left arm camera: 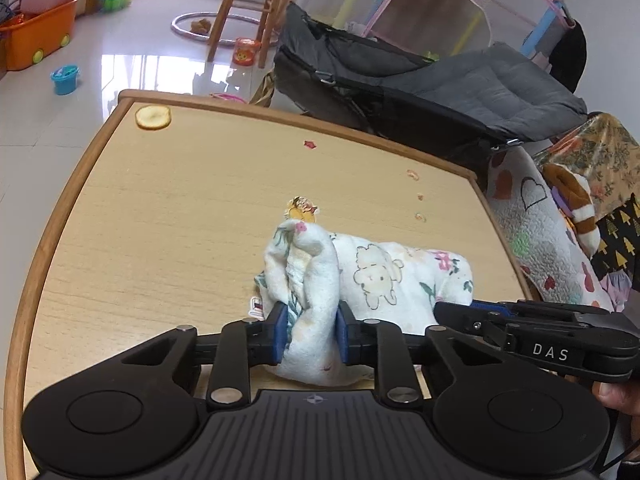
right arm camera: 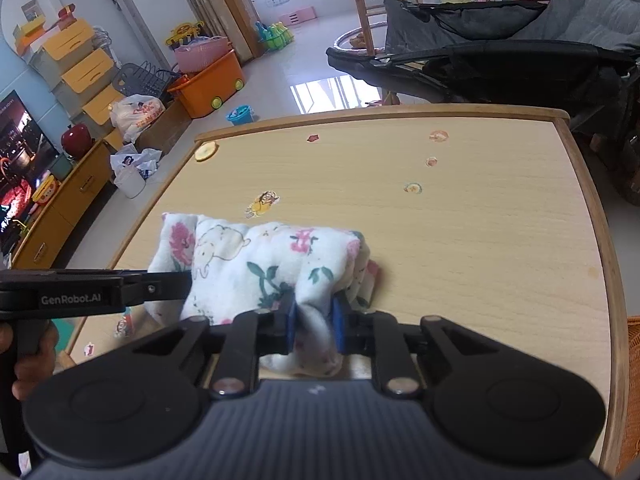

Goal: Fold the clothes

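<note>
- Wood table (left arm camera: 160,208), light top, darker rim, a few small stickers (left arm camera: 302,209) on it.
- Round yellow slice (left arm camera: 153,117) at far left corner of table, well apart from everything else.
- White floral cloth (left arm camera: 384,276) with a lamb print lies bunched on the near half of the table, roughly centre.
- Left gripper (left arm camera: 311,334): jaws nearly closed, blue pads pinching a raised fold at the cloth's left end; fold stands up above the pads.
- Right gripper (right arm camera: 314,330): same state, narrow gap, blue pads clamped on the cloth's right end.
- Both grippers angle down at the table, side by side, each on its own end of the cloth.
- Grey stroller (left arm camera: 420,80) sits beyond the table's far right edge.
</note>
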Demonstrator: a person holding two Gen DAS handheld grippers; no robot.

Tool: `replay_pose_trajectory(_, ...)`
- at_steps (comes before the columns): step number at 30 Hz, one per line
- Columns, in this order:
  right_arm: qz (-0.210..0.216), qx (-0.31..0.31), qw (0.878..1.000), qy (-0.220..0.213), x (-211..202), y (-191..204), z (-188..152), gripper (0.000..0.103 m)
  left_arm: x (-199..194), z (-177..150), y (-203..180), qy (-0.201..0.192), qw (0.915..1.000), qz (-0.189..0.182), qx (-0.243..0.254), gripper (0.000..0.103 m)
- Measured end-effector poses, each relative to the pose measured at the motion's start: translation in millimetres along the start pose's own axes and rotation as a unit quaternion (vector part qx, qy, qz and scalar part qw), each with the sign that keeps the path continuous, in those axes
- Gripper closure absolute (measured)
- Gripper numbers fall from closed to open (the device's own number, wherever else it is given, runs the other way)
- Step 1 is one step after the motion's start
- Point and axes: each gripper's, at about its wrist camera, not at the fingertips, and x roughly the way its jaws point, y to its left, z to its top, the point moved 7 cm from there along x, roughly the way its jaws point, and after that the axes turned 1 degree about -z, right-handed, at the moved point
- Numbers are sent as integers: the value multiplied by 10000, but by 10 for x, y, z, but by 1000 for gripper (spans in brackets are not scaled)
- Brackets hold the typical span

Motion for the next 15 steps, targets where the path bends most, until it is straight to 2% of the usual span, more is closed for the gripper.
replay_pose_trajectory(7, 157, -31, 9998, -132, -155, 72, 140, 89, -246, 155, -89, -204, 9996, -54, 172, 81)
replay_pose_trajectory(15, 160, -388, 9981, -460, -333, 351, 586, 89, -564, 500, -135, -569, 9980, 58, 256, 81)
